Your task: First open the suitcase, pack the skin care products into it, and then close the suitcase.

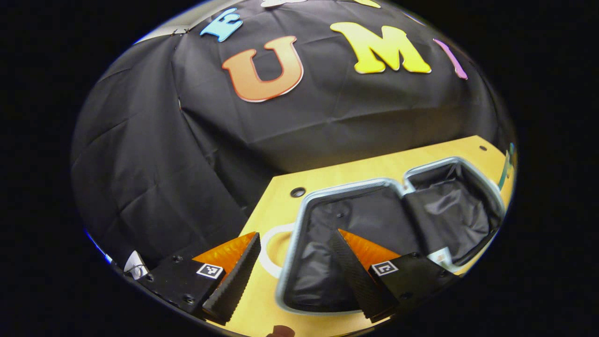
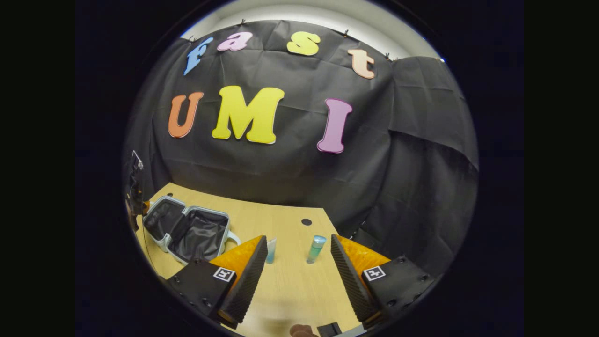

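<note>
A pale-rimmed suitcase (image 1: 374,220) lies open and flat on the wooden table (image 1: 281,210), both halves lined in black and nothing visible inside. My left gripper (image 1: 295,245) hovers open over its near half. In the right gripper view the same suitcase (image 2: 187,229) lies at the left. Two skin care products stand upright on the table: a teal bottle (image 2: 316,249) and a pale blue tube (image 2: 271,250) partly hidden behind a finger. My right gripper (image 2: 298,248) is open, set back from them, with nothing between its fingers.
The table (image 2: 290,281) has a cable hole (image 2: 306,222) near its back edge and another hole (image 1: 297,192) near the suitcase. The suitcase handle (image 1: 269,248) sticks out toward the left gripper. Black cloth walls close in behind and beside the table.
</note>
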The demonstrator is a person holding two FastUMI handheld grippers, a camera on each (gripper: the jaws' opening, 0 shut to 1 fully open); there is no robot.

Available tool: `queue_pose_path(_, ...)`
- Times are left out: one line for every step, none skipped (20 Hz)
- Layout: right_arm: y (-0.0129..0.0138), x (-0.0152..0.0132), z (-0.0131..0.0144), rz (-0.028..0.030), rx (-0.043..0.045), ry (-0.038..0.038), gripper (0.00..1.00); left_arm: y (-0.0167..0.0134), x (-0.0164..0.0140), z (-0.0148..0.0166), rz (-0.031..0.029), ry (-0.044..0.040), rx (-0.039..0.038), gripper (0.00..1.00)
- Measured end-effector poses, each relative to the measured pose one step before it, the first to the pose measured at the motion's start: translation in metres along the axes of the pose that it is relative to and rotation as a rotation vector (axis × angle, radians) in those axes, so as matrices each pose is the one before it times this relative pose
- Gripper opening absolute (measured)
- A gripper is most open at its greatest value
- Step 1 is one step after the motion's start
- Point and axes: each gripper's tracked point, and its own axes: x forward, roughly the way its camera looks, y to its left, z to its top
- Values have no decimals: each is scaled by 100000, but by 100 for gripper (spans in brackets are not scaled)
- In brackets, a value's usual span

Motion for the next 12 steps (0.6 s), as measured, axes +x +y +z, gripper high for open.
queue_pose_path(-867, 549, -278, 181, 838, 534, 81, -1977, -968, 814, -1669, -1180, -297, 99)
queue_pose_path(-874, 514, -369, 188, 813, 603, 81, -2146, -891, 818, -1739, -783, 762, 98)
queue_pose_path(-734, 543, -262, 690, 603, 421, 81, -2406, -874, 816, -1985, -1021, 1161, 98)
queue_pose_path(-802, 411, -344, 399, 65, 230, 80, -2188, -698, 648, -2688, -847, 514, 98)
queue_pose_path(-743, 303, -33, 407, -814, -692, 81, -2682, -461, 470, -2929, -356, 63, 98)
queue_pose_path(-710, 396, -71, 703, -1586, -1283, 81, -2438, -458, 288, -3131, 216, -252, 95)
queue_pose_path(-659, 400, -95, 543, -1940, -944, 81, -2666, -473, 404, -3927, -184, -189, 99)
queue_pose_path(-631, 390, -397, 934, -1529, -265, 81, -2721, -181, 334, -3652, 35, 226, 99)
queue_pose_path(-624, 298, -402, 878, -957, 204, 81, -2269, 156, 308, -2489, -530, 507, 99)
queue_pose_path(-617, 290, -414, 657, -650, 353, 81, -2375, 79, 264, -2788, 209, 483, 99)
queue_pose_path(-548, 288, -385, 868, -499, 484, 81, -2499, 160, 7, -2951, 651, 493, 99)
queue_pose_path(-567, 394, -388, 700, -564, 393, 81, -2384, 201, 212, -2168, 289, 19, 99)
